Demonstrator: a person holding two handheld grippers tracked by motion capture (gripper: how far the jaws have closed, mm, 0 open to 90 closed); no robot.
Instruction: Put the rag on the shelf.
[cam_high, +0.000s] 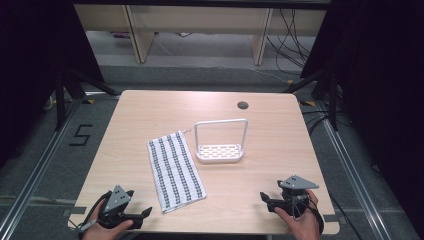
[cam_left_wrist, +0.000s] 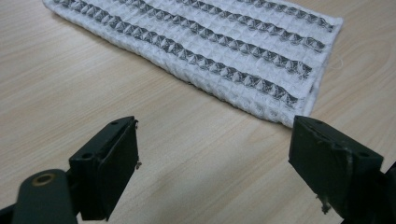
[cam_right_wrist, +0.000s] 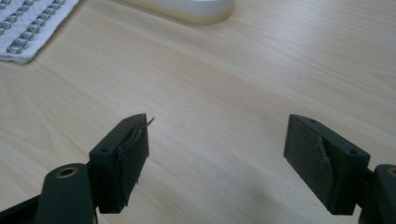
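Both tools rest open and empty at the near table (cam_high: 150, 105) edge: left tool (cam_high: 142, 214) near the towel (cam_high: 175, 170), right tool (cam_high: 265, 197) near the rack (cam_high: 220, 150).

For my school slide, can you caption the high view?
Two open grippers, left and right, wait near a striped towel and white rack.

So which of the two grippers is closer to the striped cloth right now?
The left gripper: the striped cloth ends just ahead of its open jaws, while the right gripper sits farther away across bare table.
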